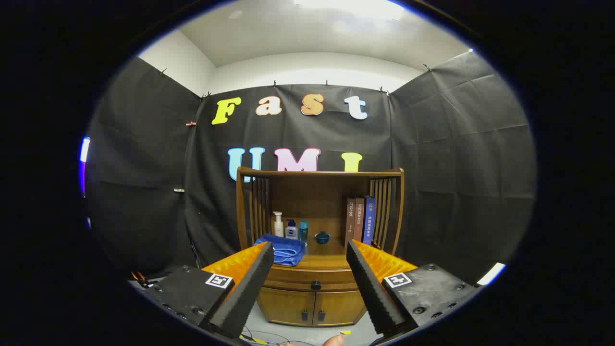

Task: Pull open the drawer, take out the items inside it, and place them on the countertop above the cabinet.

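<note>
Black-cloth booth, pale floor, one wooden cabinet (317, 288) against the back wall. Gripper view: tool (310, 259) is wide, holding nothing, fingers (250, 283) splayed either side of the cabinet front. Drawer (314, 280) is shut, dead ahead at 12 o'clock from the tool, beyond the fingertips and between them; its dark knob (315, 285) sits mid-front, so the pull axis runs straight back toward the tool. Drawer's long axis is crosswise, 9 to 3. Contents hidden. Two small doors (312, 307) below the drawer, each with its own handle, so don't confuse them with the knob. Counter (326, 262) above the drawer carries a blue towel (283, 249) at 11, bottles (288, 228) behind it, small blue pot (322, 237) at 12, books (360, 218) at 1. Bare counter front-centre to right looks the best drop zone. Approach path looks clear; cables (259, 336) on floor near the tool.
</note>
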A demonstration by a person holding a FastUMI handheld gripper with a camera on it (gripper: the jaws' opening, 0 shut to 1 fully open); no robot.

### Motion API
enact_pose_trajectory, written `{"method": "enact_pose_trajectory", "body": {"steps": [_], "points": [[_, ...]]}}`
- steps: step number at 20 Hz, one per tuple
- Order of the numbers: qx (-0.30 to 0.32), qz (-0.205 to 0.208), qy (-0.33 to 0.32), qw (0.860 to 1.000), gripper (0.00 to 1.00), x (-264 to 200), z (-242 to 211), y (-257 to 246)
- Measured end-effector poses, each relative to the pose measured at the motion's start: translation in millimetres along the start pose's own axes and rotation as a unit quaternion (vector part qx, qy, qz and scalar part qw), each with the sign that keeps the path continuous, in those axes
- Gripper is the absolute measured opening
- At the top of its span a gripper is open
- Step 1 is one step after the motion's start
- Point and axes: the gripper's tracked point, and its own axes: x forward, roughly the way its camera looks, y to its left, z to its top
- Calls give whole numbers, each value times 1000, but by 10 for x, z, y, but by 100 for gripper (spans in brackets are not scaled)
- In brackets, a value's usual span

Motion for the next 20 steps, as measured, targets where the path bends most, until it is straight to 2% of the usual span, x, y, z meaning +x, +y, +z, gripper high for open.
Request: {"method": "enact_pose_trajectory", "body": {"steps": [11,20], "points": [[-7,-19,5,1000,98,38,-19,-162],[-13,1,28,1000,99,149,-290,-29]]}}
